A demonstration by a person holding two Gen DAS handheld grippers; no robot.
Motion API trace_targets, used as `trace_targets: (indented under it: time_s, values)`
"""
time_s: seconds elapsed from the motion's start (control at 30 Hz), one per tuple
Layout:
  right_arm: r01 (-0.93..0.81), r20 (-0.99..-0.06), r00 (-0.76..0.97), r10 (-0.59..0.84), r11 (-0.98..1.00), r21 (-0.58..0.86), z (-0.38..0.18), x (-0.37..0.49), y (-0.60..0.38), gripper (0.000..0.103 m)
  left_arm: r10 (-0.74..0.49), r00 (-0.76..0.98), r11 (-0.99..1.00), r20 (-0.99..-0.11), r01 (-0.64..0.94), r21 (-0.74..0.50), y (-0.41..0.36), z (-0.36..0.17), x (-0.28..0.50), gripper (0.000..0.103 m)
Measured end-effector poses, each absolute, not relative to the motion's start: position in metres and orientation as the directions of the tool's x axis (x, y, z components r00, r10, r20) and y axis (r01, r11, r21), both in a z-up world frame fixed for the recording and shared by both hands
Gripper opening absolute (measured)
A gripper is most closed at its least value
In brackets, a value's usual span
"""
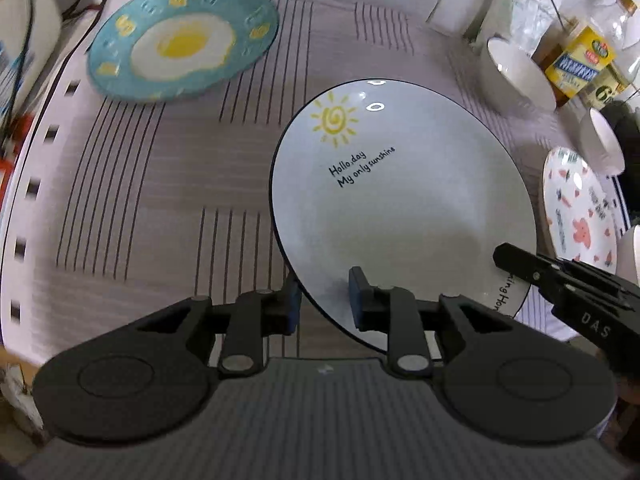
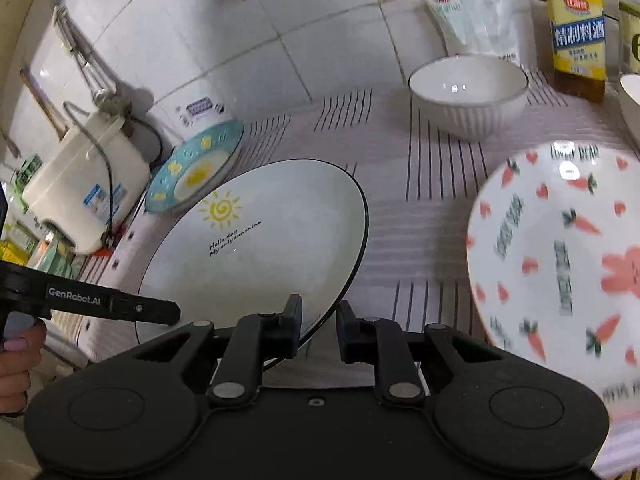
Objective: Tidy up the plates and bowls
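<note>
**Sun plate held at its near rim by both grippers**

The white sun plate (image 1: 404, 208), black-edged and printed with a yellow sun and a line of script, sits tilted above the striped cloth (image 1: 160, 184). The left gripper (image 1: 326, 300) straddles its near-left edge: one blue pad sits under the rim and the other rests on the plate's face, so its jaws are closed on the rim. The right gripper (image 2: 318, 328) clamps the same plate at its near-right edge, one pad over the face and one outside the black edge. In the left wrist view the right gripper's black body reaches in from the right and overlaps the plate's lower-right rim.

Left of the sun plate the cloth lies open up to the blue egg plate (image 1: 182, 40), which lies at the far-left corner near the cloth's edge, just beside a white appliance (image 2: 86, 184) and its cables. To the right, the carrot plate (image 2: 560, 256) lies near, with a strip of bare cloth between it and the sun plate. A white ribbed bowl (image 2: 468, 94) stands farther back, well apart from the held plate, with a yellow-labelled bottle (image 2: 576, 28) just beside it against the tiled wall. Another white bowl (image 1: 602, 140) sits at the right edge behind the carrot plate. A hand (image 2: 16, 360) shows at the lower left of the right wrist view
</note>
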State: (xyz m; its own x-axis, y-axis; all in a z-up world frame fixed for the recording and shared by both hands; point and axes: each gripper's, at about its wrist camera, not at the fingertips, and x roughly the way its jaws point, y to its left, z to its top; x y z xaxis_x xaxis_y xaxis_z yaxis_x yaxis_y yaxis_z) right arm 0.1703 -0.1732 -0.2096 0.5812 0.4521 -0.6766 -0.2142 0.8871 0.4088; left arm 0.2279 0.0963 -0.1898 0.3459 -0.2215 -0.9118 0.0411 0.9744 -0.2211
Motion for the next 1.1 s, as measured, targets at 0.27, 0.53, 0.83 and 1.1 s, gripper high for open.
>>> trace_targets:
  time_s: [0.27, 0.53, 0.83, 1.1]
  values:
    - [-0.185, -0.627, 0.643, 0.440, 0.884, 0.430, -0.210, 0.206, -0.156, 0.022, -0.220, 0.335, 0.974, -0.916, 0.132, -0.186, 0.104, -0.177, 0.294, 0.023]
    - [-0.091, -0.658, 0.672, 0.339, 0.920, 0.382, -0.216, 0.225, -0.150, 0.023, -0.272, 0.281, 0.955, -0.921, 0.201, -0.221, 0.099, -0.191, 0.337, 0.024]
    - [-0.056, -0.781, 0.593, 0.197, 0.977, 0.204, -0.217, 0.226, -0.133, 0.029, -0.331, 0.172, 0.940, -0.928, 0.144, -0.309, 0.093, -0.218, 0.337, 0.024]
    - [-0.026, -0.735, 0.654, 0.179, 0.976, 0.214, -0.176, 0.171, -0.155, 0.051, -0.293, 0.142, 0.952, -0.946, 0.139, -0.273, 0.098, -0.194, 0.321, 0.032]
